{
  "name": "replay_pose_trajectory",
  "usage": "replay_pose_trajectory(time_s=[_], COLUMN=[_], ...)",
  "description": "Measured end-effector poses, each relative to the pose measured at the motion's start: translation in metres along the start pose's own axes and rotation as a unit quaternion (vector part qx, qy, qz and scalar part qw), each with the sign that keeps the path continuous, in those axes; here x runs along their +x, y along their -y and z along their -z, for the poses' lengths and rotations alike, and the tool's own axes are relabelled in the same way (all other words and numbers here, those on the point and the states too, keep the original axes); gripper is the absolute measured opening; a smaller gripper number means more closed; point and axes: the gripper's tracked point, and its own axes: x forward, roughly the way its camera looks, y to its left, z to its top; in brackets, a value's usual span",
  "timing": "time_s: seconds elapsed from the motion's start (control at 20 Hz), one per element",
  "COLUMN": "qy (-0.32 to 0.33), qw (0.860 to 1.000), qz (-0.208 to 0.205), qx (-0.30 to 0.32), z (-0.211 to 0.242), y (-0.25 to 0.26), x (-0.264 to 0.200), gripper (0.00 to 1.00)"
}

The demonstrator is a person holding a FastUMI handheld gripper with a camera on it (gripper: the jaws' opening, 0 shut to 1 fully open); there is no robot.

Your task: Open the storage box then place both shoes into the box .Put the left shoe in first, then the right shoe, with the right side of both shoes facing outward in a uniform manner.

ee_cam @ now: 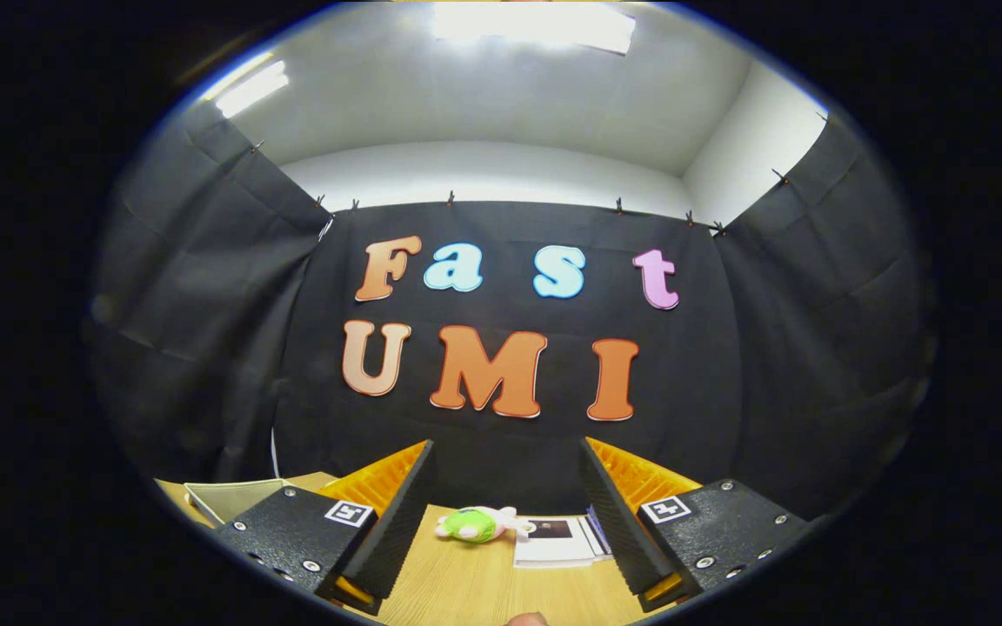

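My gripper is open, its two black and orange fingers spread wide with nothing between them. It is held level, looking across a wooden table toward the booth's back wall. A pale open container, possibly the storage box, sits beyond the left finger at the table's far left; only its rim shows.
A small green and white plush toy lies on the table beyond the fingers, near the back wall. Beside it, to the right, lies a white printed sheet or booklet. Black cloth walls close in the table on three sides.
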Motion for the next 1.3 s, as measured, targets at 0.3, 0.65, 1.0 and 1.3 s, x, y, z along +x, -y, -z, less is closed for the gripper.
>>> replay_pose_trajectory(time_s=[0.3,0.65,1.0,1.3], qy=[0.015,0.006,0.001,-0.004], qw=[1.000,1.000,0.999,0.999], qz=[0.004,-0.015,-0.017,-0.021], qx=[0.005,0.023,0.029,0.040], z=[-0.009,0.004,0.014,0.018], y=[0.015,0.006,0.001,-0.003], x=[-0.010,-0.008,-0.002,-0.002], gripper=[0.96,0.96,0.96,0.97])
